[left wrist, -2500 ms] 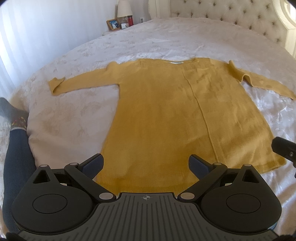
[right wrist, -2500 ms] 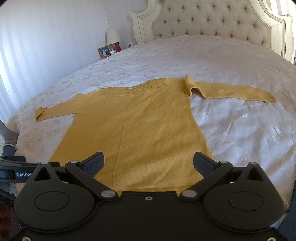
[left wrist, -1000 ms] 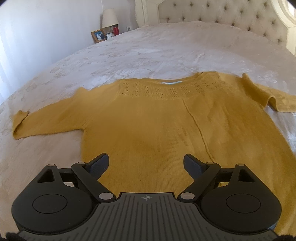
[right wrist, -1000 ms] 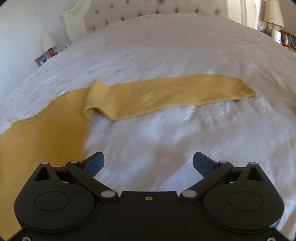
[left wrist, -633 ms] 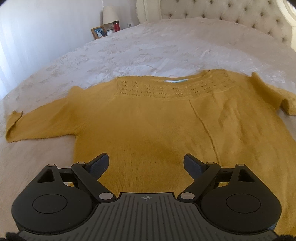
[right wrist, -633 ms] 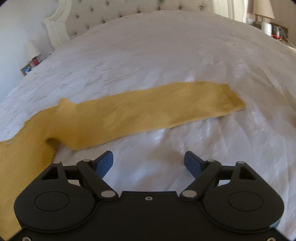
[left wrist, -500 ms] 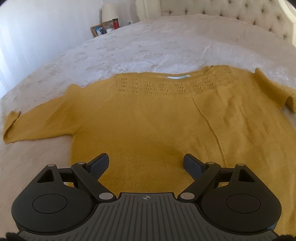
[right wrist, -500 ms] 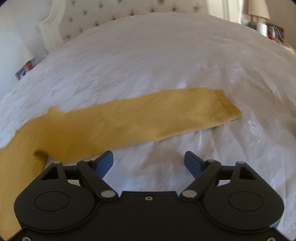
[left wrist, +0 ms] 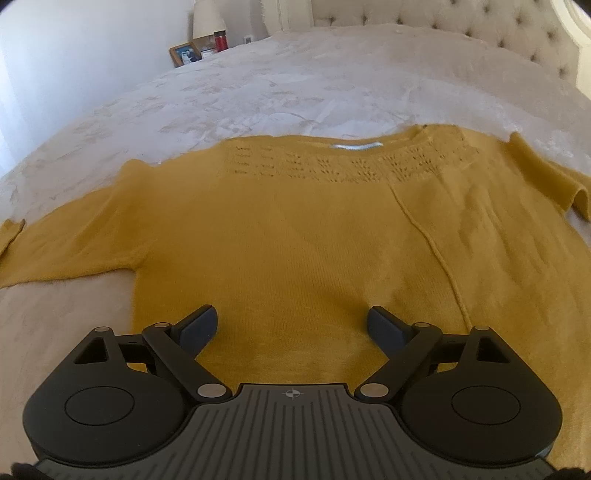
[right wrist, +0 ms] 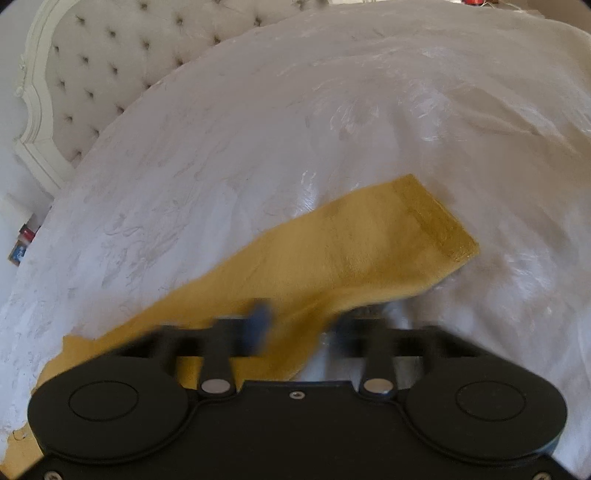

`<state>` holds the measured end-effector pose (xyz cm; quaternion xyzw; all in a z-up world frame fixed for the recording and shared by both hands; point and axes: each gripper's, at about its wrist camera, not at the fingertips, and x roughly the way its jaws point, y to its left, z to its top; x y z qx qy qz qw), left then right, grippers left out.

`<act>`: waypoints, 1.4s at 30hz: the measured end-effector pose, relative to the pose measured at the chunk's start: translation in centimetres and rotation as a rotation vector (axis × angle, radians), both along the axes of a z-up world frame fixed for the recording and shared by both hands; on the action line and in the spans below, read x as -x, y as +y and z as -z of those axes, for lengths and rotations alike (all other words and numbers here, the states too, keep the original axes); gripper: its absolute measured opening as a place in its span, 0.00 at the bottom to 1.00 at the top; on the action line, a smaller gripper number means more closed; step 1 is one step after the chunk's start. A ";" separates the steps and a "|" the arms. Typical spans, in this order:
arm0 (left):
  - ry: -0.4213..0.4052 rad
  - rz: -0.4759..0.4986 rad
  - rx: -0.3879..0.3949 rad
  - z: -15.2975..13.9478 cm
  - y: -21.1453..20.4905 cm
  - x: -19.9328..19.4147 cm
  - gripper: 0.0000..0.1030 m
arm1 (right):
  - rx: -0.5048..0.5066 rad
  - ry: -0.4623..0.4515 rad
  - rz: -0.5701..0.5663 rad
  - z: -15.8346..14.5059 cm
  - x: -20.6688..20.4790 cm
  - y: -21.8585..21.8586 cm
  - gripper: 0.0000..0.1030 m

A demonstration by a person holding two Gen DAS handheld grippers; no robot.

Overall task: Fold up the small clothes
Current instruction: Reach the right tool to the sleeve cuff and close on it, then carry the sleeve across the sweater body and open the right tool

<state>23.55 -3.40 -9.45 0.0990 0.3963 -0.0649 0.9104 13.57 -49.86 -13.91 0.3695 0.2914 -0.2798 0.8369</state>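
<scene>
A mustard-yellow knitted sweater (left wrist: 295, 229) lies flat on a white bed with an embossed leaf-pattern cover (left wrist: 332, 81), filling the middle of the left wrist view: its neckline with a band of small eyelet holes runs across the upper centre, one sleeve stretches to the left edge of the frame, and the other sleeve bunches into a fold at the right edge. A raised seam runs down the sweater body from the neckline toward the lower right. The left claw (left wrist: 291, 325) sits at the bottom of that frame with its two dark fingers spread wide apart, hovering over the lower part of the sweater body and holding nothing. In the upper left of the frame a lamp with a pale shade (left wrist: 208, 18), a framed photograph (left wrist: 184, 54) and a small red container (left wrist: 221, 41) stand together beside the bed, and a cream tufted headboard (left wrist: 461, 22) spans the upper right. In the right wrist view the sweater's long yellow sleeve (right wrist: 351, 251) crosses the frame diagonally from the lower left to its ribbed cuff at centre right, lying on the white cover. The right claw (right wrist: 299, 321) is at the bottom centre, motion-blurred; its fingers look drawn in close on either side of the sleeve's lower edge, but whether they are pinching the fabric I cannot tell.
</scene>
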 end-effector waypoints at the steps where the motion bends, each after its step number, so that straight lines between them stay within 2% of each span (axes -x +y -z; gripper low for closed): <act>1: -0.004 -0.002 0.004 -0.2 0.4 0.0 0.87 | -0.015 0.003 0.007 -0.2 -0.1 -0.2 0.11; 4: -0.011 -0.006 0.000 -0.6 1.5 -0.1 0.87 | 0.048 0.019 -0.006 -2.0 -0.7 0.6 0.11; 6: -0.021 -0.009 0.005 -0.9 2.6 -0.3 0.87 | 0.120 0.025 -0.060 -4.3 -1.6 2.0 0.11; 11: -0.037 -0.014 0.027 -1.2 5.5 -0.6 0.87 | 0.224 -0.019 -0.206 -10.1 -4.6 7.2 0.11; 15: -0.045 -0.044 0.072 -1.1 7.9 -0.9 0.87 | 0.279 -0.092 -0.359 -14.7 -7.8 13.9 0.11; 20: -0.030 -0.102 0.112 -0.7 10.7 -1.4 0.87 | 0.289 -0.196 -0.565 -17.3 -11.4 23.8 0.11; 23: -0.032 -0.121 0.127 -1.4 12.1 -1.6 0.87 | 0.268 -0.243 -0.695 -16.7 -13.4 30.3 0.11; 26: -0.051 -0.140 0.130 -2.1 13.5 -1.3 0.87 | 0.269 -0.239 -0.823 -14.3 -15.0 36.0 0.11; 29: -0.051 -0.157 0.142 -2.3 14.6 -1.1 0.87 | 0.264 -0.188 -0.928 -11.0 -16.0 40.6 0.11; 31: -0.048 -0.171 0.153 -2.2 15.1 -1.2 0.87 | 0.296 -0.141 -0.986 -8.5 -16.4 43.1 0.12; 33: -0.043 -0.183 0.163 -2.0 15.3 -1.4 0.87 | 0.336 -0.101 -1.026 -6.8 -16.4 45.6 0.20; 34: -0.040 -0.185 0.169 -1.9 15.4 -1.5 0.87 | 0.355 -0.085 -1.037 -5.9 -16.2 46.2 0.22; 36: -0.035 -0.181 0.177 -1.8 15.3 -1.5 0.87 | 0.373 -0.083 -1.056 -4.8 -15.8 47.1 0.34; 37: -0.037 -0.177 0.180 -1.9 15.3 -1.3 0.87 | 0.371 -0.101 -1.066 -4.5 -15.2 47.2 0.44; 38: -0.038 -0.173 0.181 -1.9 15.1 -1.3 0.87 | 0.367 -0.121 -1.075 -4.5 -14.4 47.2 0.49; 42: -0.053 -0.156 0.187 -2.0 14.9 -0.8 0.87 | 0.401 -0.155 -1.057 -5.1 -12.0 46.1 0.50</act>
